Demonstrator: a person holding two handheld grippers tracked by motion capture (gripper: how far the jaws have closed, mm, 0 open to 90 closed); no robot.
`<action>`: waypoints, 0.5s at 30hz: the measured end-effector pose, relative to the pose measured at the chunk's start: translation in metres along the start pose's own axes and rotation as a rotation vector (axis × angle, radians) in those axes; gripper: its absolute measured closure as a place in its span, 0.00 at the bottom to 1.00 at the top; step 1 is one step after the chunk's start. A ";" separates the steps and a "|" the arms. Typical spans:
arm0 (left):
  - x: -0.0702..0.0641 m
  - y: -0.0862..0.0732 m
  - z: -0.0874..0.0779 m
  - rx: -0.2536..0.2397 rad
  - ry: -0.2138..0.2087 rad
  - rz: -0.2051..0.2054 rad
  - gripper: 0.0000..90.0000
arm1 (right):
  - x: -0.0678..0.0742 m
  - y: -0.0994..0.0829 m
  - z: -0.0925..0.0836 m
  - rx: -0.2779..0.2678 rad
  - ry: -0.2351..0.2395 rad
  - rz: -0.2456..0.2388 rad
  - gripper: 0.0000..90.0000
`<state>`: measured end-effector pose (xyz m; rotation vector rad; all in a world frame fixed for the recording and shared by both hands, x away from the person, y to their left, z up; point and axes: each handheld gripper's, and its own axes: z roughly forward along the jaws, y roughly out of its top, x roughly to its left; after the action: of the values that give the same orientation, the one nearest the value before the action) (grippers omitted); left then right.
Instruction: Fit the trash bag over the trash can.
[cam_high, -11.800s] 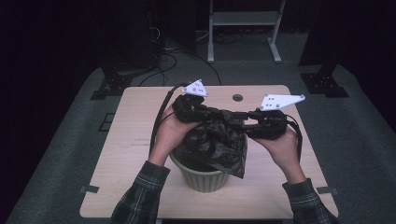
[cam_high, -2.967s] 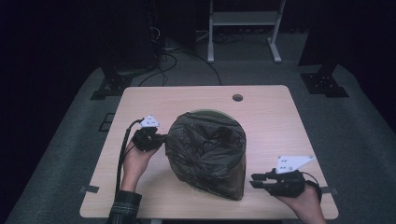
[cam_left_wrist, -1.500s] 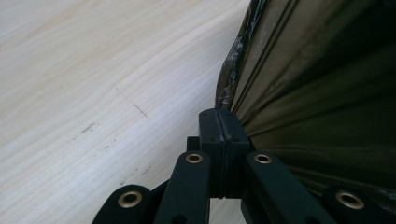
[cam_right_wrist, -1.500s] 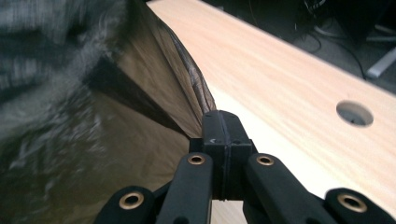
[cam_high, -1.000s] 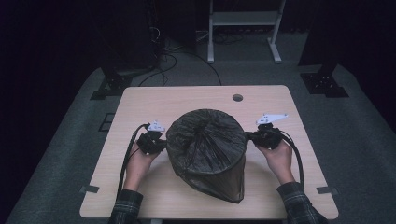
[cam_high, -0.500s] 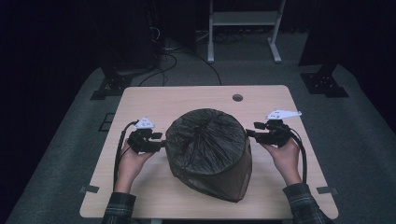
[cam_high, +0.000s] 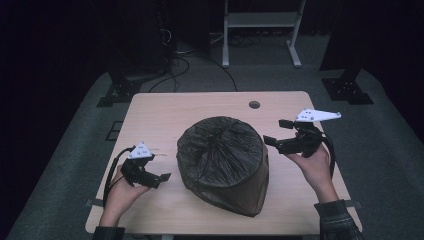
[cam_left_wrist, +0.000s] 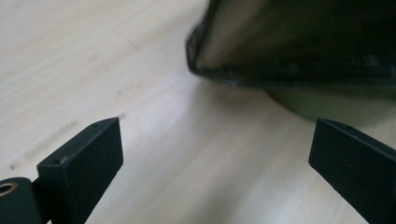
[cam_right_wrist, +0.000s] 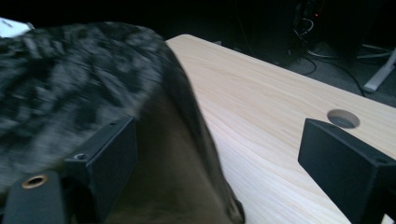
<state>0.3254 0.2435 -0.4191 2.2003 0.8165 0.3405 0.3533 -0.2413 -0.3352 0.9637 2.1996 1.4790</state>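
Note:
A black plastic bag is pulled down over a green bin in the middle of the wooden table. Its slack lower edge trails to the near right. In the left gripper view the bag's hem hangs above the bin's green base. My left gripper is low at the bag's left, apart from it. Its jaws have just been opening and it is open over bare wood. My right gripper is raised at the bag's right. Its jaws have also just been opening, and it holds nothing beside the bag.
A round cable hole sits near the table's far edge, also in the right gripper view. Beyond the table are a metal stand, floor cables and dark equipment feet.
Both grippers opened and let go of the bag's sides. The left one drew back toward the near left; the right one rose and moved outward. The bag sagged toward the front.

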 end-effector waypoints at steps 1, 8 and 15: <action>-0.003 -0.003 0.001 0.003 -0.001 0.011 0.00 | 0.004 0.003 -0.001 0.002 0.008 -0.008 0.12; -0.014 -0.027 0.012 0.037 -0.007 0.064 0.00 | 0.029 0.023 -0.007 -0.030 0.078 -0.078 0.10; -0.016 -0.036 0.027 0.056 -0.011 0.076 0.00 | 0.059 0.042 0.003 -0.042 0.139 -0.166 0.10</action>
<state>0.3097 0.2358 -0.4637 2.2884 0.7456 0.3461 0.3273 -0.1893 -0.2920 0.6650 2.2724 1.5479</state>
